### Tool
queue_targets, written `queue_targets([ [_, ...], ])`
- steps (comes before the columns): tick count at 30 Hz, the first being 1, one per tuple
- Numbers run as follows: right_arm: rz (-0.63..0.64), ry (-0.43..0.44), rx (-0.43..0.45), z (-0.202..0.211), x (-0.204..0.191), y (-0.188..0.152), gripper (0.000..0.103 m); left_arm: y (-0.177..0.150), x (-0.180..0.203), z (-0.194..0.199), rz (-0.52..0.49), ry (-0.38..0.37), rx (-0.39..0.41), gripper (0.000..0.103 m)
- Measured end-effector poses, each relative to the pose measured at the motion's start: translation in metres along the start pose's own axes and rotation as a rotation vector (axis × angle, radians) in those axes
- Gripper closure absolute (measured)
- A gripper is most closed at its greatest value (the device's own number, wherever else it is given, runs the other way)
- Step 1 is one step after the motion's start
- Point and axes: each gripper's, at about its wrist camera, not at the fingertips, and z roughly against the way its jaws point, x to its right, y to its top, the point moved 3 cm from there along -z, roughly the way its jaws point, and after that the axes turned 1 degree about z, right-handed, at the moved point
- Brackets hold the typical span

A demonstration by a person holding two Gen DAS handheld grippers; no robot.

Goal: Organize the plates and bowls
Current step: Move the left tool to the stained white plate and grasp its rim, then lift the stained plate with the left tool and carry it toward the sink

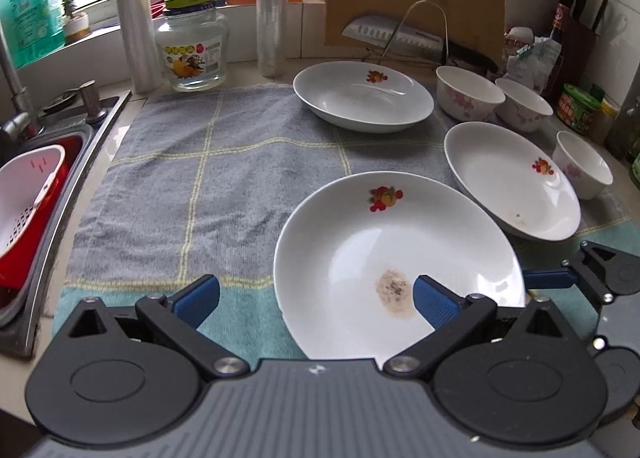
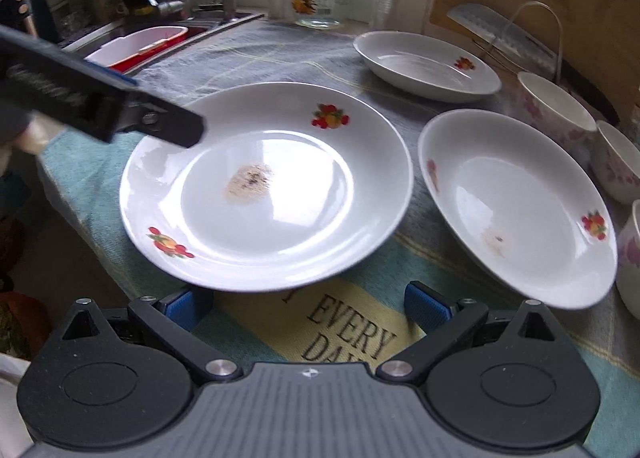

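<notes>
Glazed white near plate [image 1: 384, 258]: stiff, slippery, breakable; best taken at its rim. Left gripper [image 1: 316, 294] spread wide, seemingly straddling that rim; right gripper [image 2: 308, 306] likewise unclenched, empty.

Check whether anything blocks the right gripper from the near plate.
Nothing visible does. The right gripper is open at the near plate's front rim, only towel beneath. The left gripper is at the plate's other side, not between.
</notes>
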Motion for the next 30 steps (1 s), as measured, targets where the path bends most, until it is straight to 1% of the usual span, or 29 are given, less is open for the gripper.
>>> queue_targets([
  [5,0.025,0.019,0.024,-0.002,-0.002,0.002,0.0,0.011,-0.002,-0.016,-0.047,-0.028,-0.017,0.001],
  [17,0.032,0.022,0.069,0.002,-0.003,-0.007,0.0,0.043,0.006,-0.061,-0.11,-0.181,-0.085,0.001],
  [22,0.033,0.021,0.087,0.005,-0.004,-0.012,0.0,0.05,0.009,-0.074,-0.152,-0.257,-0.13,0.001],
  [27,0.033,0.021,0.139,0.008,-0.005,-0.02,0.0,0.055,0.014,-0.083,-0.223,-0.31,-0.184,0.001],
  [30,0.03,0.019,0.152,0.01,-0.006,-0.022,0.0,0.058,0.014,-0.084,-0.25,-0.346,-0.206,0.001],
])
